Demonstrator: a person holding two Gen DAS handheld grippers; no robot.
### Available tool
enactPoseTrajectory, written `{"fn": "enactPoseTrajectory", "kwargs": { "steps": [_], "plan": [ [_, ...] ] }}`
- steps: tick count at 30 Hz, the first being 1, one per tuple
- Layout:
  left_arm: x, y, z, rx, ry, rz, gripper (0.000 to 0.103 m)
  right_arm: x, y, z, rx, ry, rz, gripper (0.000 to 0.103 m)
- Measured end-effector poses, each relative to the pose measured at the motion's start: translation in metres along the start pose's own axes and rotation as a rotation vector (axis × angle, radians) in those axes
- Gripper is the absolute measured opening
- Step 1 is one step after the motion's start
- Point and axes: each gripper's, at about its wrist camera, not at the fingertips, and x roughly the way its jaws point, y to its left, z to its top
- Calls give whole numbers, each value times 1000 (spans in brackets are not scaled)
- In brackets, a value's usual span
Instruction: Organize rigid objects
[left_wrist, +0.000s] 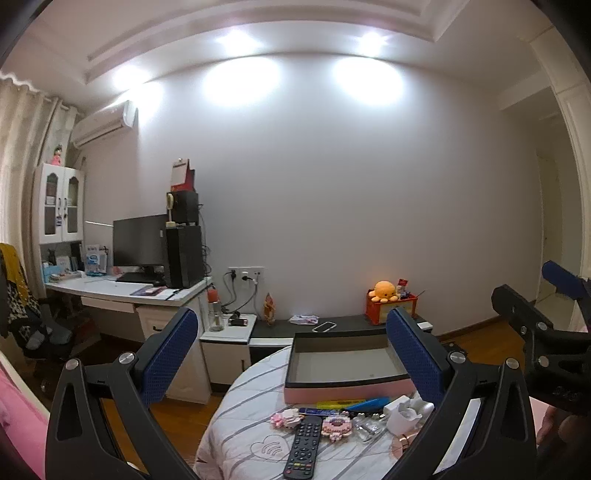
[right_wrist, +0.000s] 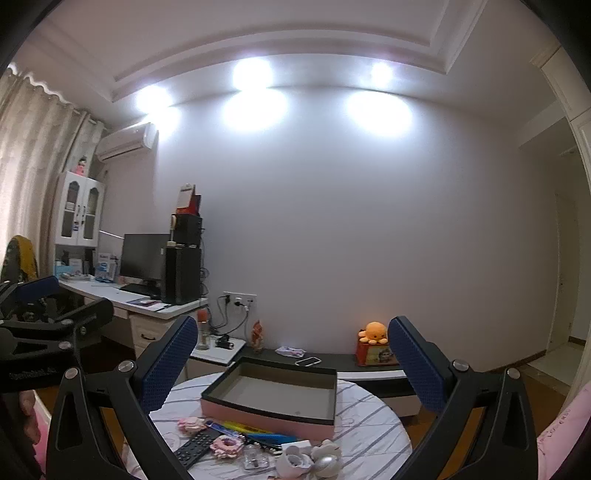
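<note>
An empty pink box (left_wrist: 343, 369) with a dark rim sits on a round table with a striped cloth (left_wrist: 251, 402); it also shows in the right wrist view (right_wrist: 273, 397). In front of it lie a black remote (left_wrist: 303, 446), pink hair clips (left_wrist: 335, 426), a yellow and a blue pen-like item (left_wrist: 365, 403), a clear small case (left_wrist: 365, 428) and white items (left_wrist: 404, 411). The remote (right_wrist: 197, 446) and clips (right_wrist: 226, 445) show in the right view too. My left gripper (left_wrist: 291, 354) is open and empty above the table. My right gripper (right_wrist: 291, 363) is open and empty.
A low dark cabinet (left_wrist: 347, 325) behind the table holds a phone (left_wrist: 324, 326), an orange plush (left_wrist: 384, 290) on a red box. A desk (left_wrist: 129, 291) with a monitor stands at left. The other gripper's arm (left_wrist: 546, 332) shows at right.
</note>
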Motion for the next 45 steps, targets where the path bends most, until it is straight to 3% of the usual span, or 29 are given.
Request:
{"fn": "enactPoseTrajectory", "kwargs": {
  "steps": [14,45],
  "plan": [
    [23,-8,-4,5,25,-23,103,1,-2,12,-26,4,-95,103],
    [37,-16,-10,39,72,-23,103,6,-3,9,-3,39,-95,103]
  ]
}}
